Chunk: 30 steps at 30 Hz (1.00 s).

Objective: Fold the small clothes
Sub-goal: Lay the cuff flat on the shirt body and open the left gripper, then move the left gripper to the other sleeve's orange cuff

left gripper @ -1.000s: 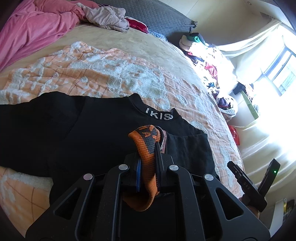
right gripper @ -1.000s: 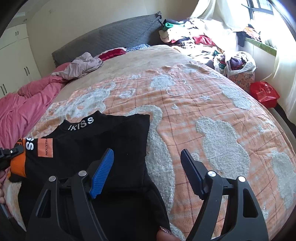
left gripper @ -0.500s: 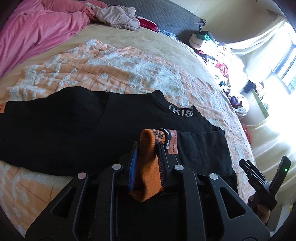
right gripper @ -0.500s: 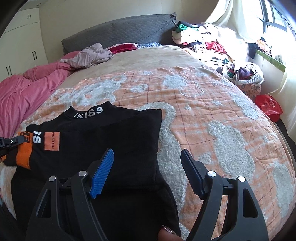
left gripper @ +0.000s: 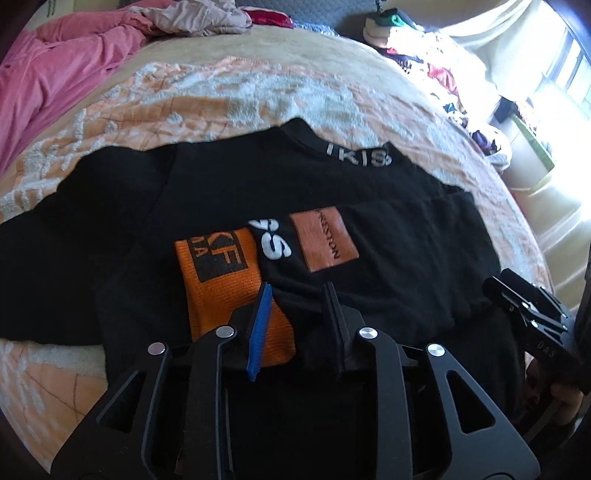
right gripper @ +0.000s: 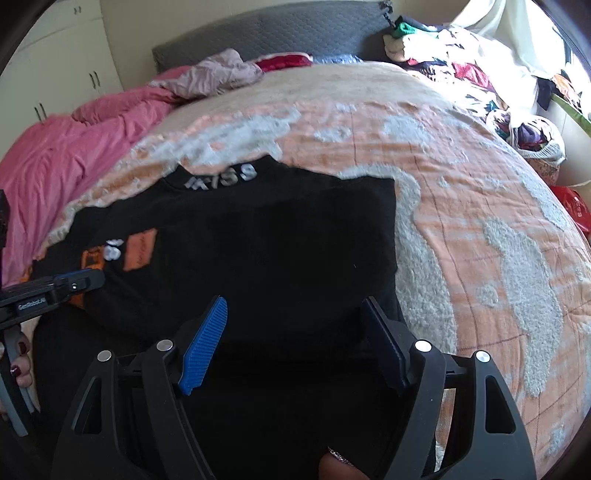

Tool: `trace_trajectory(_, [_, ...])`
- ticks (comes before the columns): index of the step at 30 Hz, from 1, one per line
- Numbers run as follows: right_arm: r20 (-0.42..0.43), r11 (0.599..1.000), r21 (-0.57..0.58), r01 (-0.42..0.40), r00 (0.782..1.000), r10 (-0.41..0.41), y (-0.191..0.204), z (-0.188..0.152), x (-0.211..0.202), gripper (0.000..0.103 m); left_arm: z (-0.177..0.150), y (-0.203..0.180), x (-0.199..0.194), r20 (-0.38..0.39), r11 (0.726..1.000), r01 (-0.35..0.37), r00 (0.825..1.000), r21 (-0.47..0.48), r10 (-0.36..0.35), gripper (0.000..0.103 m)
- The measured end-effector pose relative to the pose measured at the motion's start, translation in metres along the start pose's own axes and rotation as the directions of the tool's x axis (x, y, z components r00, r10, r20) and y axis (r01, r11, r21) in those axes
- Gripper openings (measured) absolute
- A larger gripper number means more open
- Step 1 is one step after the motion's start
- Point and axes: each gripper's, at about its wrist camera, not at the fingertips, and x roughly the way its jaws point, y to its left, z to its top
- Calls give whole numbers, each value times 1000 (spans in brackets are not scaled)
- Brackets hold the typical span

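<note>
A black top (left gripper: 221,192) with a lettered collar lies spread on the orange-and-white blanket (left gripper: 258,96). Its sleeve is folded across the chest, and the orange cuff (left gripper: 218,273) lies flat on the black fabric. My left gripper (left gripper: 296,288) hovers just over the cuff's near end. Its jaws are opening and the pads are not pressing on the cuff. It shows in the right wrist view as the left gripper (right gripper: 79,278) beside the orange patches. My right gripper (right gripper: 294,301) stands open above the lower part of the top (right gripper: 277,240), with nothing between its fingers.
A pink duvet (right gripper: 74,140) is heaped at the left of the bed below a grey headboard (right gripper: 277,29). Piles of clothes (right gripper: 461,55) and a full laundry bag (right gripper: 532,133) line the right side near the window. A red bag (right gripper: 574,210) sits on the floor.
The left gripper has come down and let go of the orange cuff, which now lies flat on the top. The right gripper has moved in over the black fabric.
</note>
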Motion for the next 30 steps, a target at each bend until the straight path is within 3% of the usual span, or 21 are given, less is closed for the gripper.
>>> trace_trajectory(2, [-44, 1000, -1, 16, 999, -16, -5, -5, 13, 73, -5, -2, 7, 2, 1000, -22, 1000, 19, 22, 26])
trace_trajectory(5, [-28, 1000, -7, 18, 999, -18, -2, -8, 10, 74, -7, -2, 3, 18, 1000, 8, 1000, 4, -8, 37])
trace_trajectory(16, [40, 998, 51, -32, 999, 30, -9, -3, -15, 89, -2, -7, -16, 54, 999, 32, 998, -4, -32, 55])
trace_trajectory(30, [140, 998, 23, -57, 989, 53, 7, 4, -45, 96, 0, 14, -63, 160, 999, 0, 987, -35, 6, 84])
